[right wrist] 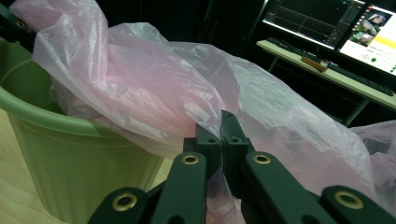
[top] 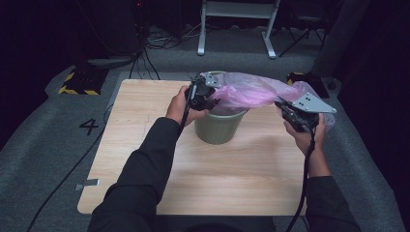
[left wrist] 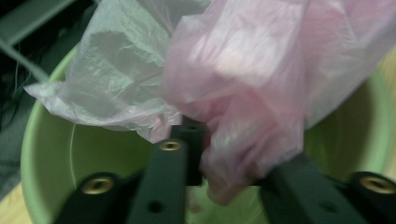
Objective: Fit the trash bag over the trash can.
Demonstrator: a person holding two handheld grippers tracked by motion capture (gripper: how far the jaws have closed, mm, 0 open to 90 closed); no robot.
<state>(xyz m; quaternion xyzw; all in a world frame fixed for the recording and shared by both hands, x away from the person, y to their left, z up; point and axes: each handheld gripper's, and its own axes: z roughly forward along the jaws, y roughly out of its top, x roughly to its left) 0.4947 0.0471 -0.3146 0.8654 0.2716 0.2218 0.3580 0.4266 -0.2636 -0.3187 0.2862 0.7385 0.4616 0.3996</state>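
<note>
A pale green bin (top: 217, 128) stands near the far middle of the wooden table (top: 232, 179). A thin pink plastic bag (top: 251, 92) stretches from the bin's mouth out to the right. At the bin's left rim, my left gripper (top: 212, 102) points into the mouth. In the left gripper view a bunched fold of the bag (left wrist: 243, 70) is squeezed between the jaws of my left gripper (left wrist: 238, 154), above the bin's inside (left wrist: 46, 154). To the right of the bin, my right gripper (top: 280, 102) (right wrist: 224, 135) is shut on the bag's other end (right wrist: 140, 79), beside the bin's wall (right wrist: 70, 154).
A white metal frame (top: 237, 29) stands on the grey floor beyond the table. A yellow-and-black striped block (top: 77, 82) lies at the far left, with cables near it. Lit monitors on a desk (right wrist: 327, 18) show in the right gripper view.
</note>
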